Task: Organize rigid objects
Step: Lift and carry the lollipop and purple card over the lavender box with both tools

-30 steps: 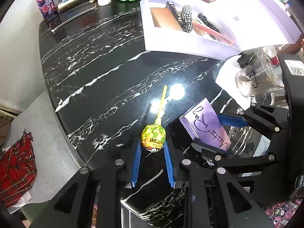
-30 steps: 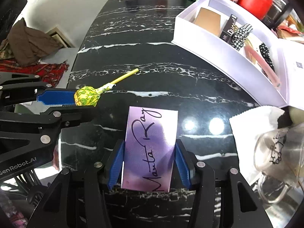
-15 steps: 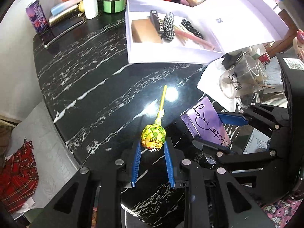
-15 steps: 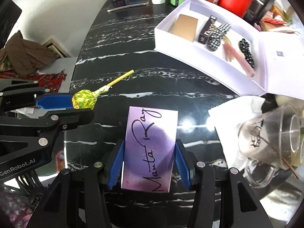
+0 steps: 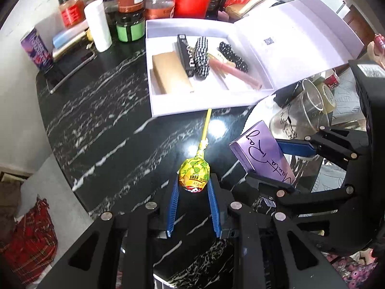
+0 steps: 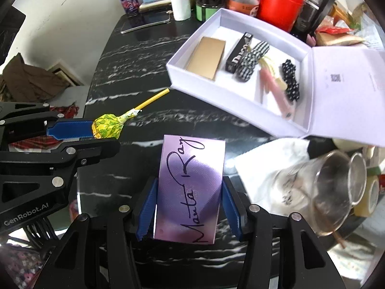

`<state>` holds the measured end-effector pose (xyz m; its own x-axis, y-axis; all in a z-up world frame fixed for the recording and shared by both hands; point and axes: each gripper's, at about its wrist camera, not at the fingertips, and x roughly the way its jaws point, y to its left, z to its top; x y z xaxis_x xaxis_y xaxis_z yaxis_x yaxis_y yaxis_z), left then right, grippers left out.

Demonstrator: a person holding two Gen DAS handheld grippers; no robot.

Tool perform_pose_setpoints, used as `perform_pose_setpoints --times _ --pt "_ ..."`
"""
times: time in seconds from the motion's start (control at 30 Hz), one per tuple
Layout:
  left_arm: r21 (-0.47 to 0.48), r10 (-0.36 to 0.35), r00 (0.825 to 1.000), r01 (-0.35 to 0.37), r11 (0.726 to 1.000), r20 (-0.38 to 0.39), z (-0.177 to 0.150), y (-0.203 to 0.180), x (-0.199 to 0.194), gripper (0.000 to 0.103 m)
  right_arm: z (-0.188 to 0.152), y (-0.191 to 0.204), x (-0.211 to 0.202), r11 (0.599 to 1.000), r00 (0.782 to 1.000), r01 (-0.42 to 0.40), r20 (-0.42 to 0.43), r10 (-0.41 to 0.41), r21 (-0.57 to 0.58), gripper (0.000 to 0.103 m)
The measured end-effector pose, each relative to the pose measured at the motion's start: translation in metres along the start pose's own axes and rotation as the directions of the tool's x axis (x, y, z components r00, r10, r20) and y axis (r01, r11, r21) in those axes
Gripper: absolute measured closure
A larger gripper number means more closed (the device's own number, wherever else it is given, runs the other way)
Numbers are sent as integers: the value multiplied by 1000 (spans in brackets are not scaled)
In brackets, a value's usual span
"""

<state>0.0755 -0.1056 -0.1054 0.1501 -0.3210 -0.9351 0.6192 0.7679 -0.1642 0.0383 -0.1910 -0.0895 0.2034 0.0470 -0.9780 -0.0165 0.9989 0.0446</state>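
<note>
A: Left wrist view first?
B: The left gripper has its jaws clamped on the lollipop, stick aimed at the white box on the bench. The right gripper grips the purple box; its lower pad is hidden.

A: Right wrist view?
B: The jaws are closed on the purple box's sides, its near end cut off behind them. Items in the white box blur. The glass cups smear at the right.
</note>
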Motion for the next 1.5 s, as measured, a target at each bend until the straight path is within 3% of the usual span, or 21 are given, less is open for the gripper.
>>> perform_pose_setpoints --times 1.07,1.5 --pt "73 17 990 -27 997 139 146 -4 1 79 115 -87 -14 999 994 32 106 -31 -15 51" --pt "98 17 988 -32 995 151 184 -6 21 79 150 -113 -10 998 988 56 142 -55 -7 51"
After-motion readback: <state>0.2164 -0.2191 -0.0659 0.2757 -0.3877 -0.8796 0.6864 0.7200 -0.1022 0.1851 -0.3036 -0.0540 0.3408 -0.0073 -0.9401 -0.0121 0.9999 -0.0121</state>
